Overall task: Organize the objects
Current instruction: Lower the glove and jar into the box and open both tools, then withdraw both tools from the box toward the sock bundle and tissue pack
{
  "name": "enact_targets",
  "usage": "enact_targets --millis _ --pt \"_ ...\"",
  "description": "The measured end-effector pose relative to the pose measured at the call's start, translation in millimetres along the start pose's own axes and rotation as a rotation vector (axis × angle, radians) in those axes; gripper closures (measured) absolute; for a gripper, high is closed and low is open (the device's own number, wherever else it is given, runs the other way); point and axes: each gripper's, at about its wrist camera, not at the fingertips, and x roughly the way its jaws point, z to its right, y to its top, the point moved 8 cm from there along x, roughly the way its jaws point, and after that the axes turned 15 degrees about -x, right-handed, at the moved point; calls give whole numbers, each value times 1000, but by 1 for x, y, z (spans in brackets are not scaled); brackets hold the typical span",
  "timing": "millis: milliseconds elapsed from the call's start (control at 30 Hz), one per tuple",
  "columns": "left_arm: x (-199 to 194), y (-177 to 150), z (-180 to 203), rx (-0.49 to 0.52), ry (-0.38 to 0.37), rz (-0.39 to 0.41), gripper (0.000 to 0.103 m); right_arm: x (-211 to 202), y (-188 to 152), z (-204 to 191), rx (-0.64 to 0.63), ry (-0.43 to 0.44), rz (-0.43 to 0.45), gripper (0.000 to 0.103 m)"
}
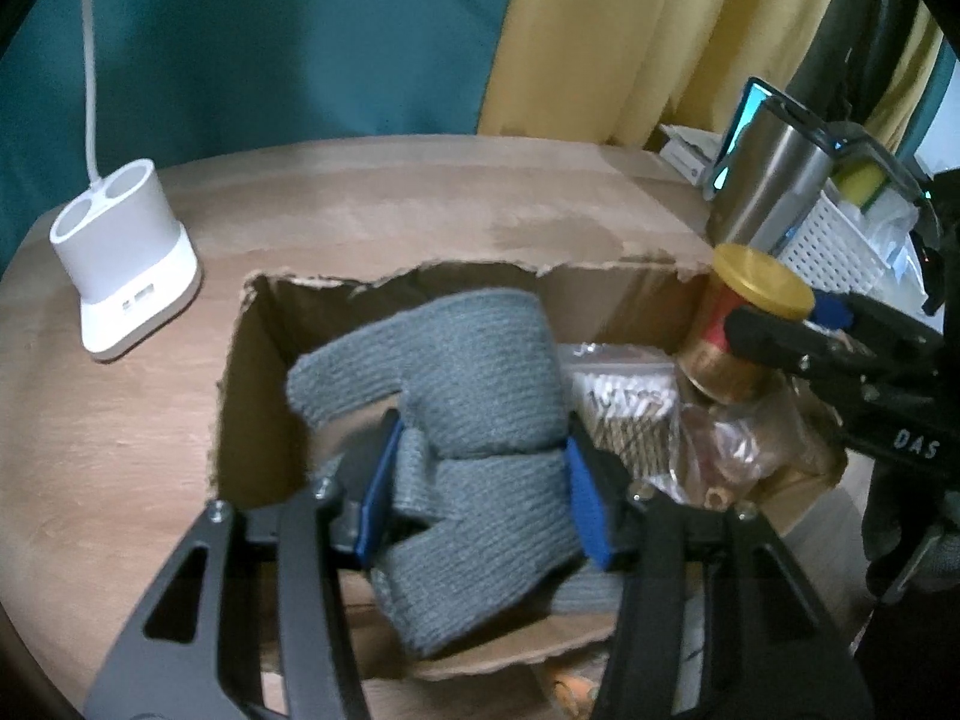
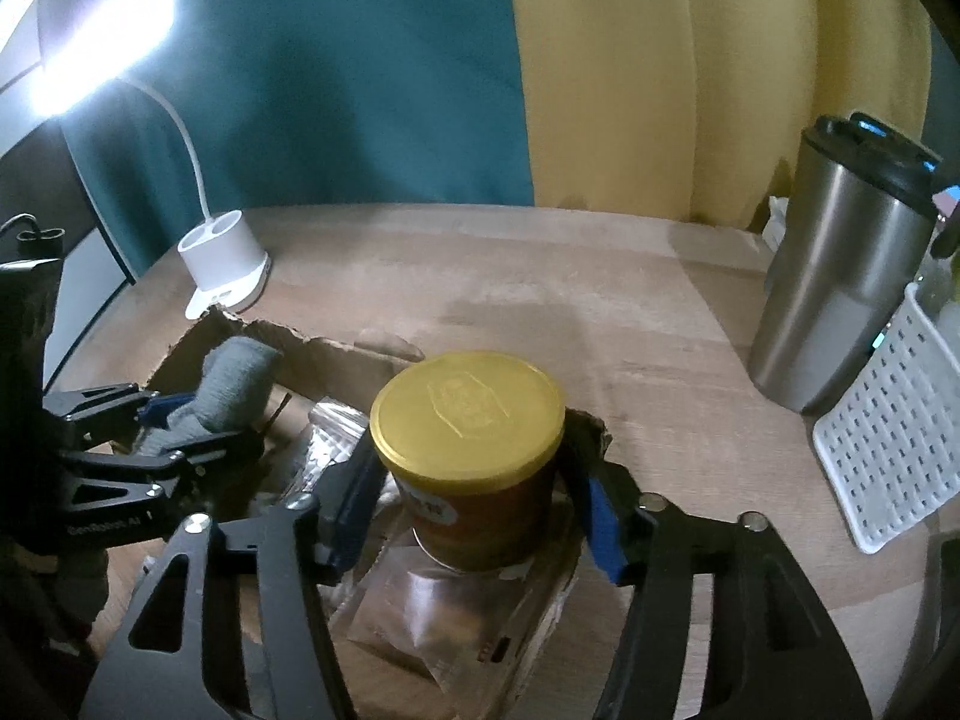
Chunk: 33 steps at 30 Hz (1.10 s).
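A torn cardboard box [image 1: 258,372] [image 2: 336,354] stands on the wooden table [image 1: 420,204]. My left gripper [image 1: 480,438] [image 2: 198,420] reaches into its left half, its blue pads pressing both sides of a grey knitted cloth [image 1: 456,360] [image 2: 240,372]. A jar with a gold lid [image 2: 468,408] [image 1: 762,288] rests on clear packets [image 2: 444,618] in the box's right half. My right gripper [image 2: 471,462] [image 1: 780,315] straddles the jar, with a slim gap showing at the right pad. A zip bag of cotton swabs [image 1: 630,414] [image 2: 330,444] lies between cloth and jar.
A white lamp base [image 1: 126,276] [image 2: 225,264] stands at the table's far left. At the right, a steel tumbler [image 1: 768,180] [image 2: 840,276] stands beside a white perforated basket [image 1: 834,240] [image 2: 888,438]. Teal and yellow curtains hang behind the table.
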Motion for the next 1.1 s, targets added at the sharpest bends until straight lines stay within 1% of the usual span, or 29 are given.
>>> enact_targets --millis 100,267,300,367,433,500,600,667,733,800,1100 --pt "5 -3 2 0 -4 -28 46 -8 4 3 9 -9 21 36" --pt "8 -4 3 6 -13 -49 44 -19 8 11 53 -15 60 36" --pt "9 -4 2 3 -8 -48 40 -20 9 13 64 -15 66 36" --pt "10 -4 1 6 -8 -54 38 -19 8 16 81 -14 66 35" --pt "9 -4 3 13 -13 -56 35 -16 5 18 91 -21 60 29" --pt "9 -5 4 20 -18 -59 33 -10 1 18 89 -22 48 28" --pt "4 -5 5 19 -17 -48 32 0 -9 15 78 -32 -5 28" --pt "1 -4 6 19 -22 -40 31 2 -13 13 88 -22 -13 28" --pt "-4 -3 8 20 -28 -25 29 -1 -14 12 93 -22 -6 28" --pt "-9 0 10 15 -36 -9 22 -5 -11 12 94 -30 6 27" --pt "-35 3 14 16 -54 54 22 -24 -12 4 78 -46 25 27"
